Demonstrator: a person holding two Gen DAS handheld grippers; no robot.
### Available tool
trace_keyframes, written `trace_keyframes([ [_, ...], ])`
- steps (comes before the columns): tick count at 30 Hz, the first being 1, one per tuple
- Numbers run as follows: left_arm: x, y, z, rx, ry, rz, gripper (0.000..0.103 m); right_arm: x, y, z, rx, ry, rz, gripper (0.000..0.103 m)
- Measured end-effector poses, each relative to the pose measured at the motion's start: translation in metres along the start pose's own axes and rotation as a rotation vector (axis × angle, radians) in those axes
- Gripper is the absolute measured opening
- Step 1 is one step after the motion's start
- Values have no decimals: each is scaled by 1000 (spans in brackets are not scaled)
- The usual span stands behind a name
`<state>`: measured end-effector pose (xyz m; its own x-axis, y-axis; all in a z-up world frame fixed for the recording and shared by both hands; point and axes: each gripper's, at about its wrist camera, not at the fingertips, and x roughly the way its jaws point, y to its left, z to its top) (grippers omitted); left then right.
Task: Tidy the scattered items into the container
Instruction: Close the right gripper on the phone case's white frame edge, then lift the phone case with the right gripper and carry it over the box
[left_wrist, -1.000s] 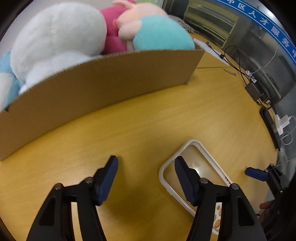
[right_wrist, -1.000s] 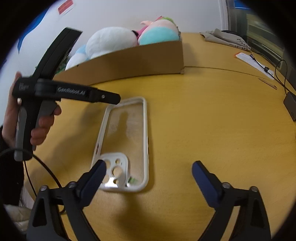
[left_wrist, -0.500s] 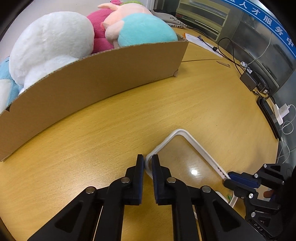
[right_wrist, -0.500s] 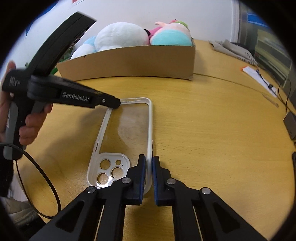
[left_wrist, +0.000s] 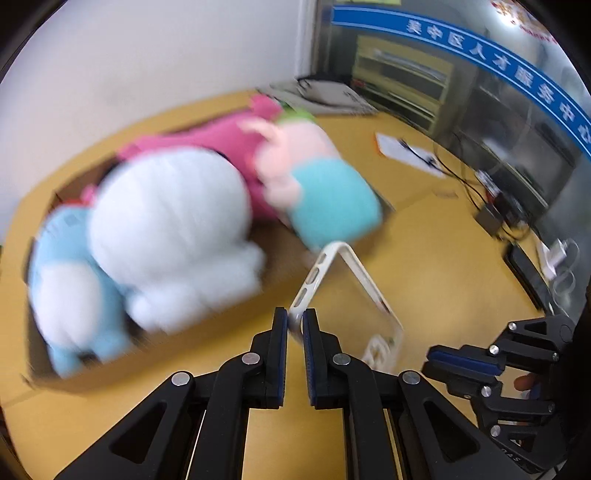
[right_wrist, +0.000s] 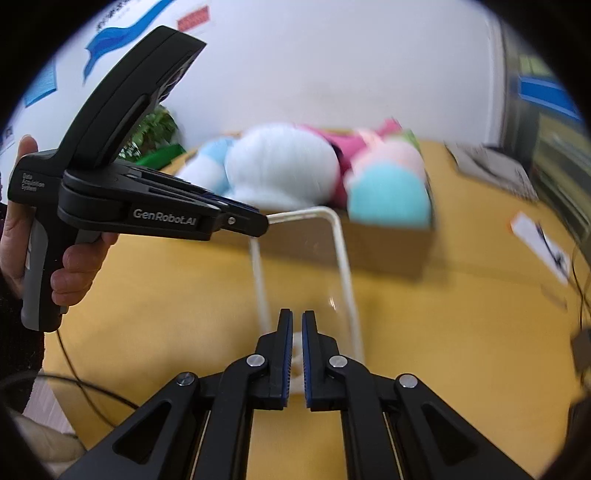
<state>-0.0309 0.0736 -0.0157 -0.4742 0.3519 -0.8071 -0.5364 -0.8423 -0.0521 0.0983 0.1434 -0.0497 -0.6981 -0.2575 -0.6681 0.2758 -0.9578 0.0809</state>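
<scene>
On the yellow wooden table (left_wrist: 436, 251) we carry a clear phone case (left_wrist: 347, 273) raised off the surface, just in front of the cardboard box (right_wrist: 388, 243) of plush toys (left_wrist: 166, 221). Our left gripper (left_wrist: 294, 328) pinches the case's top corner; our right gripper (right_wrist: 297, 332) clamps its camera end. We judge the carry goes best if both hands rise level, clear the box's front wall, and release together so the case drops beside the toys.
</scene>
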Motion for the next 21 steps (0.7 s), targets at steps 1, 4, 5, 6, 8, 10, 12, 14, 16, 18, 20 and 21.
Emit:
trace_keyframes([
  [1, -2, 10, 8, -2, -8, 15, 8, 3, 0, 9, -4, -9, 5, 4],
  [4, -1, 35, 20, -22, -14, 28, 8, 15, -6, 29, 1, -31, 19, 7],
  [5, 0, 43, 20, -34, -13, 26, 8, 20, -10, 33, 14, -36, 23, 11],
  [6, 2, 51, 21, -47, -14, 26, 8, 22, -14, 35, 29, -39, 27, 28],
  [8, 7, 67, 20, -81, -11, 32, 7, 29, -26, 40, 77, -42, 30, 62],
  [10, 14, 80, 20, -112, 2, 26, 7, 35, -34, 42, 106, -34, 29, 67],
  [12, 16, 81, 16, -115, 0, 17, 7, 45, -37, 41, 107, 4, 16, 67],
  [14, 15, 77, 12, -103, -5, 19, 7, 58, -38, 36, 111, 52, 30, 67],
  [16, 16, 76, 11, -107, -3, 18, 7, 69, -38, 30, 131, 87, 52, 67],
  [18, 17, 77, 11, -119, 5, 17, 7, 78, -35, 25, 153, 103, 71, 67],
  [20, 17, 76, 10, -121, 6, 21, 7, 83, -33, 24, 174, 97, 74, 63],
  [21, 15, 75, 10, -118, 2, 24, 7, 86, -33, 24, 176, 98, 77, 52],
])
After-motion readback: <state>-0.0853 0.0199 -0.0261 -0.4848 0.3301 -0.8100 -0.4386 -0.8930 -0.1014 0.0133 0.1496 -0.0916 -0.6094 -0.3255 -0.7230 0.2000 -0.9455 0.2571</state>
